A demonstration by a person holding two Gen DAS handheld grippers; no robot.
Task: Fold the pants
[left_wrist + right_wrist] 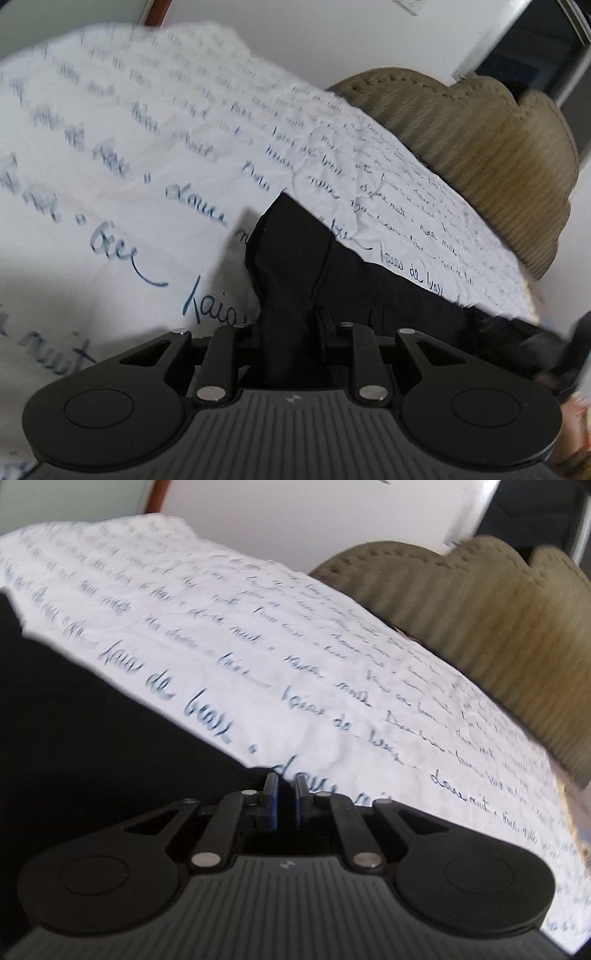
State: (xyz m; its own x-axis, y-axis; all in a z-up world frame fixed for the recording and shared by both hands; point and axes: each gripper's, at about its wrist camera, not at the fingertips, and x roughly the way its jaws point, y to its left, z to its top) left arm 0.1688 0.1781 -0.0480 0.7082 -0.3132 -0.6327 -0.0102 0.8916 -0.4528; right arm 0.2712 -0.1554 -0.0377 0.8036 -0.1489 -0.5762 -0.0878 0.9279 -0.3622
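Observation:
The black pants lie on a white bed sheet printed with blue handwriting. In the left wrist view a bunched fold of the pants rises straight into my left gripper, which is shut on it; the cloth hides the fingertips. From there the pants stretch away to the lower right. In the right wrist view the pants fill the left side, and their edge runs down to my right gripper. Its blue pads stand almost together, pinching that thin edge.
The printed sheet covers the bed. An olive ribbed scalloped headboard or cushion borders it on the right, also seen in the right wrist view. Behind are a white wall and a dark opening at top right.

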